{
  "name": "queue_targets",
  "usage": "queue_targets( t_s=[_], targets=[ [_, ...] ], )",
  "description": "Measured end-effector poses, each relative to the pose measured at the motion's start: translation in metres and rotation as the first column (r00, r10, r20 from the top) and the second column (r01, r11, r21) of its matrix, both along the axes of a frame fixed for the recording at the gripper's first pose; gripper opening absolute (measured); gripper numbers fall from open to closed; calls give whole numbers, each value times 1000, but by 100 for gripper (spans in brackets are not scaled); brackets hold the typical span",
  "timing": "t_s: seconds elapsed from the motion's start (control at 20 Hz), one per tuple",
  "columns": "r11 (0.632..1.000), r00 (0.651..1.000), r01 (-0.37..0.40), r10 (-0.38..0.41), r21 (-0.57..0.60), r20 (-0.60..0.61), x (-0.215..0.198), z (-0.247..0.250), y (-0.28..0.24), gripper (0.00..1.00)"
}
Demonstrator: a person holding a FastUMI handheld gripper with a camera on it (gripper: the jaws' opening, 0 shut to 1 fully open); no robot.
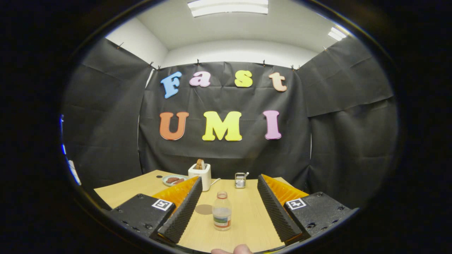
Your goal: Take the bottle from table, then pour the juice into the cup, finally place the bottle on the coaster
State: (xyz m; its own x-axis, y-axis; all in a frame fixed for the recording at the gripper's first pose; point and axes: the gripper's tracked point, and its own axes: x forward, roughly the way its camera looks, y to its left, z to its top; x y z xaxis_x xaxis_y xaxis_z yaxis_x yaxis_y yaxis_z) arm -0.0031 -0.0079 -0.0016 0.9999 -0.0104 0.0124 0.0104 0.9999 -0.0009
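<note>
I have the gripper (229,208) spread wide with nothing in it, its two ribbed fingers (183,211) flanking the lane I need to drive down. The juice bottle (222,211) stands upright on the wooden surface (247,218) between the fingers, a little nearer the left one and not touching either. The round brown coaster (204,209) lies flat just to the bottle's left, close by the left finger. Further back on the surface sit a white toaster (200,174) with a slice in it, a small plate of food (173,180) beside it, and a small glass cup (240,180) with something metallic in it, which I take to be the pour target, though I can't be sure at this range. The step in hand looks to be the grasp, not yet made. To do it well I'd nudge slightly left so the bottle sits centred, advance until the pads bracket the labelled body rather than the narrow neck, keep the fingers level, and close gently so the thin plastic doesn't buckle or tip. A fingertip (242,249) shows at the near edge.
</note>
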Motion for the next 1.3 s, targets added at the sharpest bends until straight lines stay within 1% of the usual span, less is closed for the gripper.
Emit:
queue_targets(
  t_s=[0.35,0.55,1.0,1.3],
  targets=[
    [1000,1000,5,-5,4,-1,-1,-1,-2,100],
    [1000,1000,-4,4,16,-5,-4,-4,-2,100],
    [1000,1000,2,-2,3,9,-8,-5,-5,100],
    [1000,1000,-15,15,-8,5,-11,-27,-5,100]
  ],
)
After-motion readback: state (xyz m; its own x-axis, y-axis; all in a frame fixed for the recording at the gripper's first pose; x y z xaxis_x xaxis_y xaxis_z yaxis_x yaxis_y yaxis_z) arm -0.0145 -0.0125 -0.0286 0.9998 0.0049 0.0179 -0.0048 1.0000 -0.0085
